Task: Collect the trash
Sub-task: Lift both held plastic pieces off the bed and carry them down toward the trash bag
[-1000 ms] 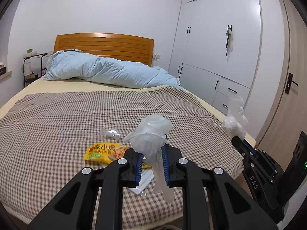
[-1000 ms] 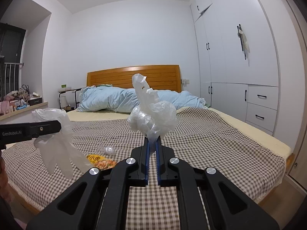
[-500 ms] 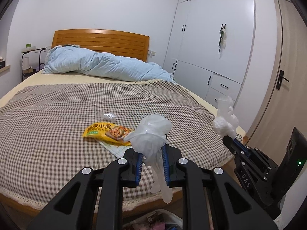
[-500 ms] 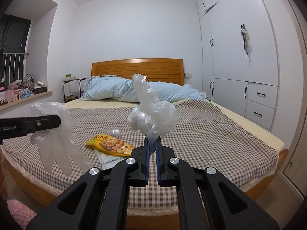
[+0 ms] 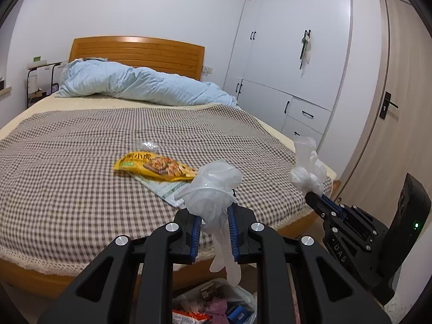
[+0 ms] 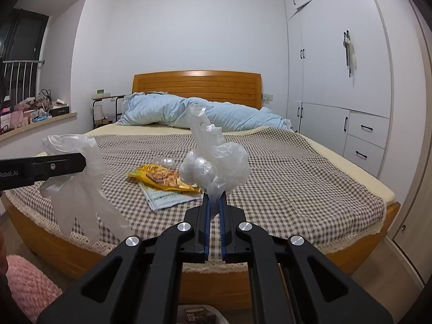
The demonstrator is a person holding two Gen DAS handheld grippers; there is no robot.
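My left gripper (image 5: 214, 216) is shut on a clear plastic glove (image 5: 213, 189), its fingers dangling below the pads. My right gripper (image 6: 214, 202) is shut on a crumpled clear plastic bag (image 6: 216, 162). Each gripper shows in the other's view: the right gripper (image 5: 314, 195) with its plastic bag (image 5: 307, 167), the left gripper (image 6: 81, 162) with its glove (image 6: 81, 197). On the checked bedspread lie a yellow snack packet (image 5: 154, 166), a printed leaflet (image 5: 167, 189) under it and a small clear wrapper (image 5: 145, 144). A trash bin (image 5: 216, 306) lined with a bag sits below, at the foot of the bed.
The bed (image 6: 297, 162) has a wooden headboard (image 6: 197, 86) and a blue duvet (image 6: 189, 113) at the far end. White wardrobes (image 6: 337, 81) line the right wall, with a door (image 5: 391, 108) beside them. A pink rug (image 6: 24, 283) lies on the floor at left.
Both grippers have drawn back from the bed and sunk a little, still holding glove and bag. The bed's foot edge and the trash bin below have come into view.
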